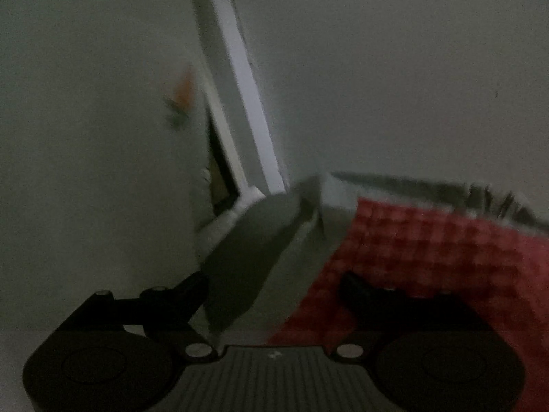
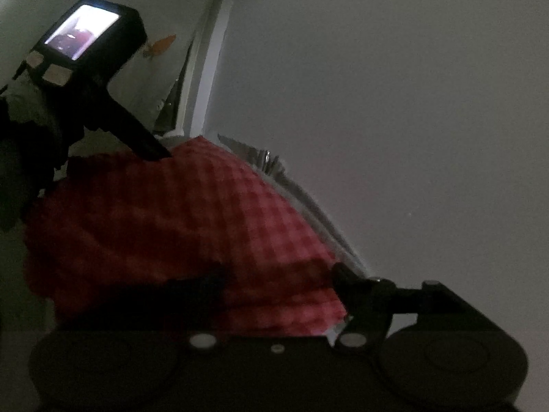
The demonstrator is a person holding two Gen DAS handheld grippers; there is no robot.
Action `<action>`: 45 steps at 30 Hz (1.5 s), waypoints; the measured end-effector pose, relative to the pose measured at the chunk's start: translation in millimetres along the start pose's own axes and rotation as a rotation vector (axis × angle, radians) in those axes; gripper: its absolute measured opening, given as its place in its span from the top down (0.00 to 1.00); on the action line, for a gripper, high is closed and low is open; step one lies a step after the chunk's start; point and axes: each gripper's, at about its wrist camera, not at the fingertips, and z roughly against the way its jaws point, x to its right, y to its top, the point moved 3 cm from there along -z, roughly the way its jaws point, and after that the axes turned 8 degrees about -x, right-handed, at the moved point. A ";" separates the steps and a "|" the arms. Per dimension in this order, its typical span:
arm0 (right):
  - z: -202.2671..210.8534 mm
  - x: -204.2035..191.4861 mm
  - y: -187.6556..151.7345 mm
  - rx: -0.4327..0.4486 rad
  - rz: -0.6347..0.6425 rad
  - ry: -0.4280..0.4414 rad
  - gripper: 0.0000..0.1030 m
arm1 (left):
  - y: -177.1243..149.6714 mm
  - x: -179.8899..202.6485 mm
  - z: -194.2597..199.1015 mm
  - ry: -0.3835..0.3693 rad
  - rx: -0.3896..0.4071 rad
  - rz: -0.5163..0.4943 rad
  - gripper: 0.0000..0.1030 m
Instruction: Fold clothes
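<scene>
Your red checked cloth (image 2: 164, 226) fills the lower left of the right wrist view and the lower right of the left wrist view, lifted up in front of a pale wall (image 2: 394, 103). It looks soft, light and limp, so expect it to sag and slide; hold it at the edges or corners. Your right gripper (image 2: 274, 281) has cloth bunched between its jaws, apparently clamped on it. Your left gripper (image 1: 274, 288) sits against cloth too, but blur hides whether its jaws are together. Its camera body (image 2: 85, 37) shows upper left. Dim light hides the garment's shape.
</scene>
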 end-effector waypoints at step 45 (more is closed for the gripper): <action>606.8 -213.9 -219.6 0.130 0.057 0.650 0.00 | -572.8 -215.1 710.1 0.338 0.037 0.543 0.00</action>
